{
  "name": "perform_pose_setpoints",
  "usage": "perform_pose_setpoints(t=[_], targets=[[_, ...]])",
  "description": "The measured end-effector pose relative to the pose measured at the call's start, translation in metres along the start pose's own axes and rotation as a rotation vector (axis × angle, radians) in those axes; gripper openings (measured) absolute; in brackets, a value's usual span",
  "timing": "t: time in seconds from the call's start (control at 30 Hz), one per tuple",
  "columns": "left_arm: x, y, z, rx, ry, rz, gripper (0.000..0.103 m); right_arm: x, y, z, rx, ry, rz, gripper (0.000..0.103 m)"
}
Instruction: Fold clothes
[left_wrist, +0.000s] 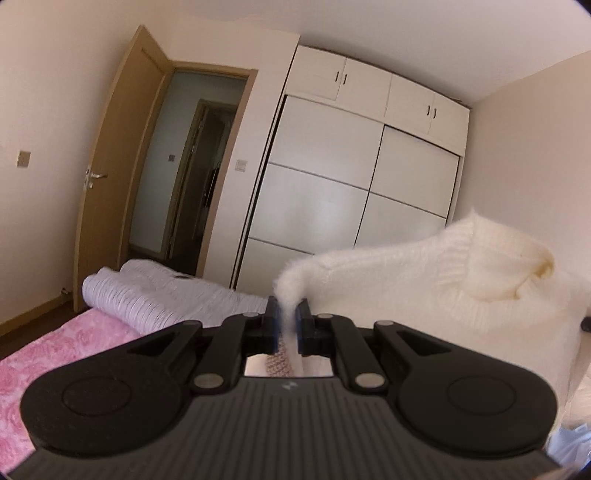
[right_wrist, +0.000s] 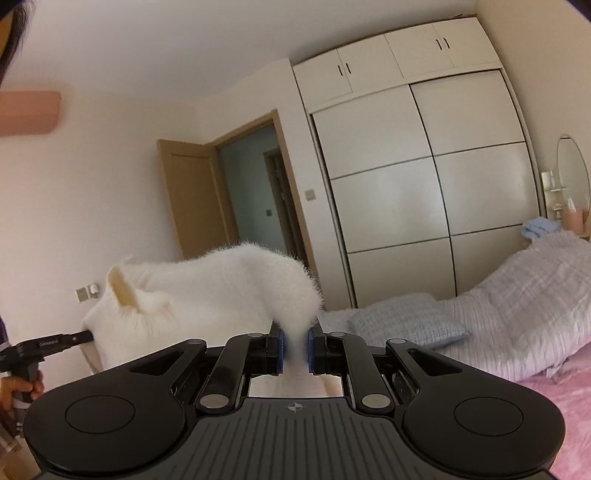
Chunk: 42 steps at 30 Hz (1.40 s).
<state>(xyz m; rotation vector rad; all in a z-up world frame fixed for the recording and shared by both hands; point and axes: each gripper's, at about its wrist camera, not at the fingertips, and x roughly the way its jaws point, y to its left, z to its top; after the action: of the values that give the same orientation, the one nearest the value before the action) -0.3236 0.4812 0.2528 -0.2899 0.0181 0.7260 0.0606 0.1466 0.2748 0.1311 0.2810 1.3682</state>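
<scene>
White sweater aloft, both grippers roughly level, clamped on shoulders.

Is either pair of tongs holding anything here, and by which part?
Both hold the white fuzzy sweater: left tongs and right tongs each pinch a shoulder, collar between them.

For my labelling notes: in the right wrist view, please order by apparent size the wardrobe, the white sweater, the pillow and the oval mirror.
1. wardrobe
2. white sweater, though enlarged by nearness
3. pillow
4. oval mirror
</scene>
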Motion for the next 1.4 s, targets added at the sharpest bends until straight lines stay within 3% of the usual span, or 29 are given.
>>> perform_pose_setpoints(t=[0.1, 0.2, 0.27, 0.37, 0.43, 0.5, 0.57, 0.63, 0.7, 0.83, 0.97, 1.07, 1.23, 1.33, 1.37, 1.4], targets=[[0.014, -0.032, 0.020, 0.041, 0.001, -0.028, 0.006, -0.011, -0.015, 0.016, -0.006, 0.010, -0.016, 0.011], [0.054, -0.056, 0.031, 0.068, 0.036, -0.079, 0.006, 0.000, -0.039, 0.028, -0.018, 0.036, -0.068, 0.011], [0.113, -0.061, 0.018, 0.050, 0.111, -0.103, 0.006, 0.016, -0.069, 0.031, -0.001, 0.078, -0.126, 0.011], [0.202, -0.068, -0.002, 0.023, 0.224, -0.138, 0.008, 0.080, -0.123, 0.014, 0.058, 0.170, -0.224, 0.012], [0.271, -0.069, -0.026, 0.009, 0.311, -0.111, 0.013, 0.136, -0.174, -0.007, 0.167, 0.283, -0.285, 0.030], [0.344, -0.068, -0.061, 0.000, 0.422, -0.056, 0.012, 0.183, -0.227, -0.035, 0.284, 0.359, -0.391, 0.082], [0.399, -0.068, -0.096, 0.008, 0.539, -0.004, 0.012, 0.196, -0.264, -0.059, 0.394, 0.372, -0.453, 0.084], [0.410, -0.069, -0.122, 0.047, 0.578, 0.019, 0.012, 0.186, -0.286, -0.079, 0.457, 0.353, -0.476, 0.084], [0.407, -0.066, -0.153, 0.079, 0.618, 0.022, 0.015, 0.166, -0.296, -0.100, 0.480, 0.352, -0.481, 0.084], [0.361, -0.037, -0.223, 0.085, 0.771, 0.047, 0.015, 0.123, -0.291, -0.162, 0.480, 0.525, -0.588, 0.084], [0.290, -0.006, -0.279, -0.054, 0.926, 0.052, 0.015, 0.064, -0.265, -0.240, 0.590, 0.687, -0.687, 0.084], [0.238, -0.003, -0.308, -0.111, 1.022, 0.054, 0.015, 0.013, -0.233, -0.287, 0.714, 0.775, -0.746, 0.084], [0.181, -0.014, -0.343, -0.146, 1.115, 0.056, 0.015, -0.037, -0.227, -0.344, 0.868, 0.807, -0.767, 0.080], [0.165, -0.030, -0.347, -0.154, 1.090, 0.080, 0.015, -0.042, -0.244, -0.372, 0.939, 0.797, -0.741, 0.050], [0.159, -0.036, -0.348, -0.167, 1.076, 0.092, 0.015, -0.041, -0.251, -0.380, 0.961, 0.793, -0.721, 0.044], [0.153, -0.043, -0.350, -0.182, 1.064, 0.114, 0.015, -0.040, -0.259, -0.389, 0.992, 0.794, -0.687, 0.022]])
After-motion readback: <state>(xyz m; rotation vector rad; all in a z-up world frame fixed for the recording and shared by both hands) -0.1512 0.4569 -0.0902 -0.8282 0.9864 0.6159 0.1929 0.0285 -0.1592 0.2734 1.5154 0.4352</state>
